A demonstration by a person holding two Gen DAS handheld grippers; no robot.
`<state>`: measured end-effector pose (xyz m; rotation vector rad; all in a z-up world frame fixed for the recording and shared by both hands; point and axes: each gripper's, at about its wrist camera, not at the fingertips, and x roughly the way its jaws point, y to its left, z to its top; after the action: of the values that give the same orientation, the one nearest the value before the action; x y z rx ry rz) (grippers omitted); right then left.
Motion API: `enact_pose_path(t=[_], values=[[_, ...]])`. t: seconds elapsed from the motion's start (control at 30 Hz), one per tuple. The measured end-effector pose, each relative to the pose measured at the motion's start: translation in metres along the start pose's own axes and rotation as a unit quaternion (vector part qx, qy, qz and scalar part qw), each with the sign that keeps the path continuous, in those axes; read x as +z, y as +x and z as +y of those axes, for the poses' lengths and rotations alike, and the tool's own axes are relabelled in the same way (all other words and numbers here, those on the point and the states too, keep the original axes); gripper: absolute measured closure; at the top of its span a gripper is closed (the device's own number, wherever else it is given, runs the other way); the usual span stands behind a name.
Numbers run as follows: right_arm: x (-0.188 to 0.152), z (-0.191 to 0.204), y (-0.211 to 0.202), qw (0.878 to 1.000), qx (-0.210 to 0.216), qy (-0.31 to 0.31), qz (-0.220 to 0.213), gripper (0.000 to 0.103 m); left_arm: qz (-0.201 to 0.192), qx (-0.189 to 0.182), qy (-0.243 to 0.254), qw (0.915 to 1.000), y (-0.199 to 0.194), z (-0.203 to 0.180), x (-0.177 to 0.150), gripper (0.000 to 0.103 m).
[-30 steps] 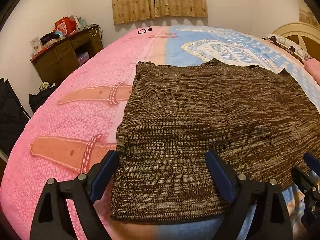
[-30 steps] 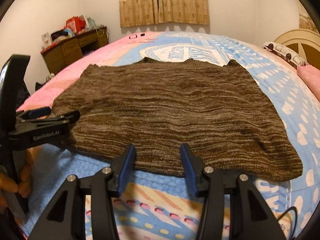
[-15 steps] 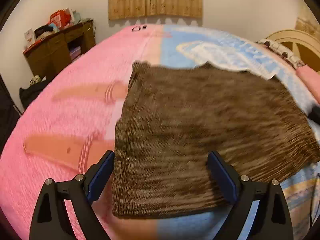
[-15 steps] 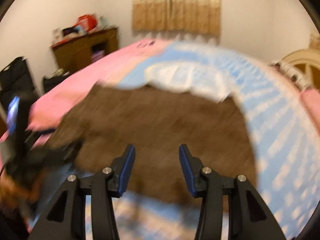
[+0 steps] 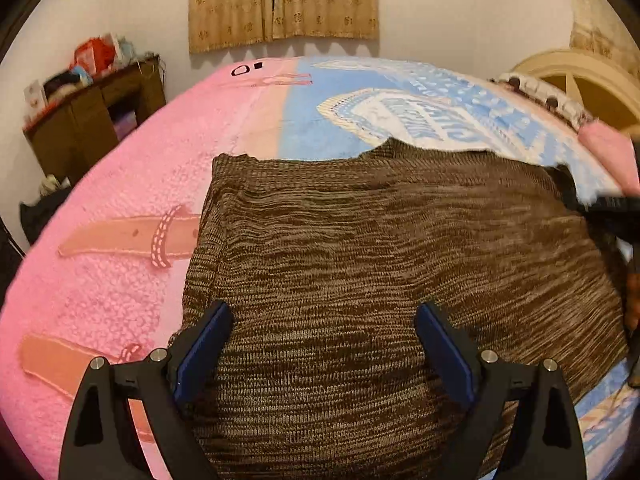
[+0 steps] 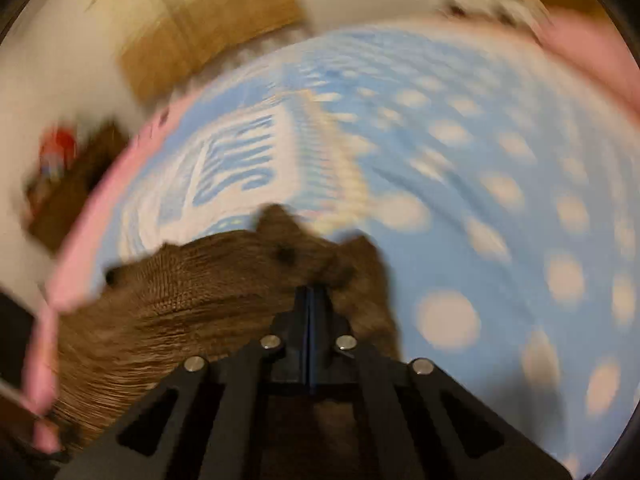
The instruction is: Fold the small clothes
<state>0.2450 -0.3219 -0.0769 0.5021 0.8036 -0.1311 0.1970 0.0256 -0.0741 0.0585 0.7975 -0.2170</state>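
- The brown knit top (image 5: 384, 280) lies flat on the bed cover (image 5: 120, 280), spread wide. Its left part sits on the pink side and the rest on the blue side.
- The left tongs (image 5: 322, 352) are above the near edge of the top. The two blue pads (image 5: 204, 348) are spread far apart, with knit cloth showing between them. The pads do not press on anything.
- The right tongs (image 6: 311, 292) are pressed tight together. Their tips are at a far corner of the top (image 6: 248, 272), and the cloth bunches up there. This picture is blurry, so I cannot tell for sure if cloth is pinched between the tips.
- In the left view, a dark blurry bit of the right tongs (image 5: 612, 204) shows at the right edge, by the top's far right corner.
- A brown wooden desk (image 5: 92, 116) stands by the wall, left of the bed.
- Yellow curtains (image 5: 284, 0) hang on the far wall.
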Motion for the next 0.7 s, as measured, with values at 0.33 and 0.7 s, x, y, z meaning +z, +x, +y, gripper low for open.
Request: enact_pose_path(t=[0.33,0.7], values=[[0.001,0.003,-0.05,0.998,0.012,-0.026,-0.064,0.078,0.002,0.013,0.011,0.9999,0.003,-0.006,-0.004,0.009],[0.041,0.004,0.033,1.0,-0.027,-0.009,0.0,0.082,0.0,0.013,0.011,0.9999,0.003,-0.005,-0.005,0.008]])
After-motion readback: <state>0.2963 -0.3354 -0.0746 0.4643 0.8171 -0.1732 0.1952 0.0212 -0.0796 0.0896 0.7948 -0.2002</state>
